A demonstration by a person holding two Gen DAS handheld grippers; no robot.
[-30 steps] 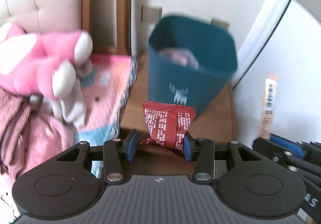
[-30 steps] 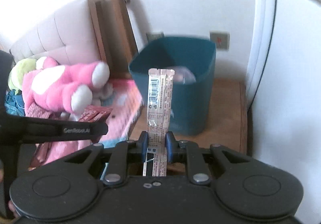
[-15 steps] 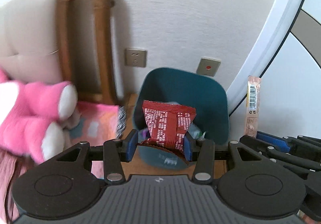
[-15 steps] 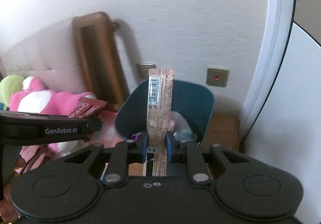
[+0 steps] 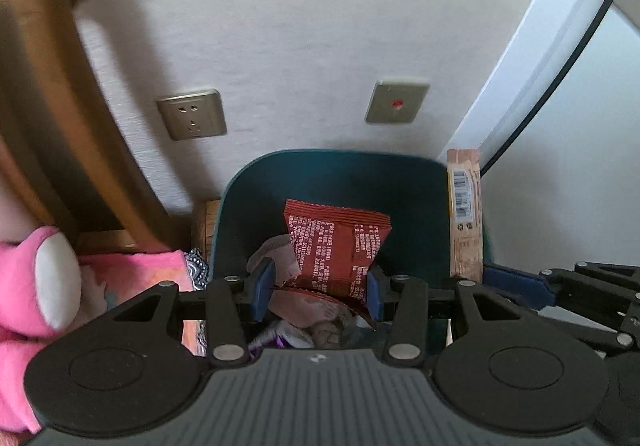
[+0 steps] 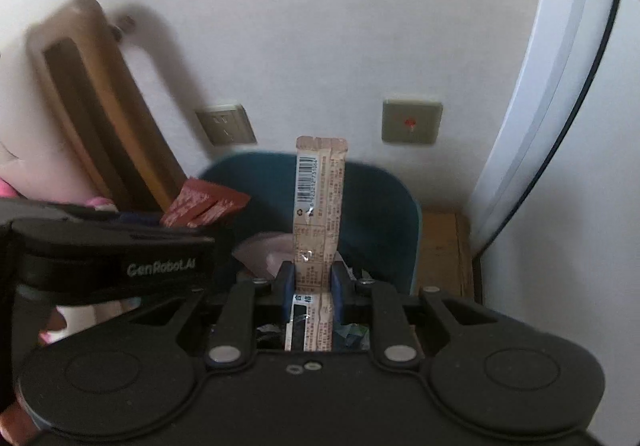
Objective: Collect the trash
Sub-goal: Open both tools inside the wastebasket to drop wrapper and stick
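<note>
A smooth white wall (image 5: 304,26) stands behind a dark teal bin (image 5: 332,178) with rounded corners (some crumpled wrappers lie inside). Beside it sits a fuzzy pink plush toy (image 5: 36,286). The left gripper (image 5: 316,286) pinches a crinkly red packet (image 5: 336,246) above the bin's open top. The right gripper (image 6: 313,278) squeezes a long, thin tan wrapper (image 6: 318,206) standing upright over the bin.

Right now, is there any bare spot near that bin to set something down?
Yes: the wooden top between the teal bin and the white door frame is bare. The bin's other side is crowded by a pink plush toy and pink cloth.
</note>
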